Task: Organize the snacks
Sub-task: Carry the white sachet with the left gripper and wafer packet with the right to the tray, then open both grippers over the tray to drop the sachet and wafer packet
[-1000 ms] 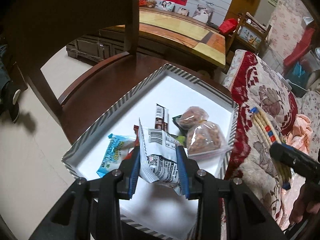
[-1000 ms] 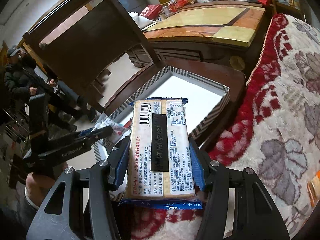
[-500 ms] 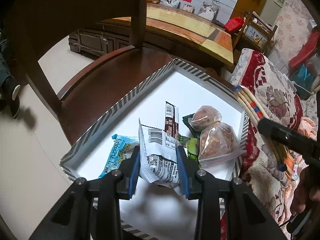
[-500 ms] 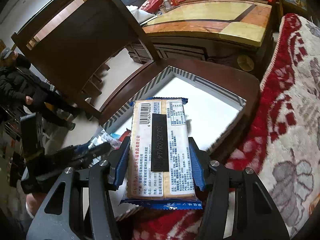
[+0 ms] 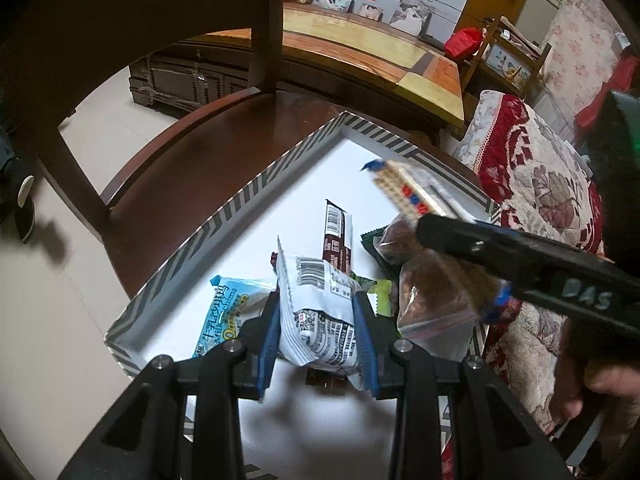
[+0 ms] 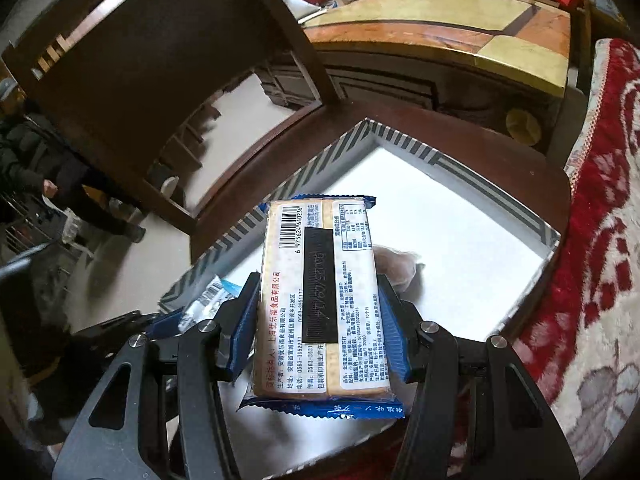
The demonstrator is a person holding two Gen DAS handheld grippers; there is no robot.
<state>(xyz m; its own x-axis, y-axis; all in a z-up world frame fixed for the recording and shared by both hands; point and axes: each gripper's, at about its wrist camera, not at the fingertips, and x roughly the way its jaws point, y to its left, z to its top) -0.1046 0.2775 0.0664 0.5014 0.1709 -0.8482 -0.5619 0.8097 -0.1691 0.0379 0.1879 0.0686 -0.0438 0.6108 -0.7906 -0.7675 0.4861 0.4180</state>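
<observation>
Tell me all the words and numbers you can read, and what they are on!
"6 975624 640236": under the barcode on the cracker pack, held in the right hand-held gripper.
"0563-3952277": same pack, red print.
"Milk": blue packet in the tray.
"DAS": side of the right hand-held gripper in the left view.
White pouch in the left hand-held gripper: barcode and print too small to read.

left hand-held gripper [image 5: 318,330] — clamped, loaded | right hand-held gripper [image 6: 318,320] — clamped, loaded
</observation>
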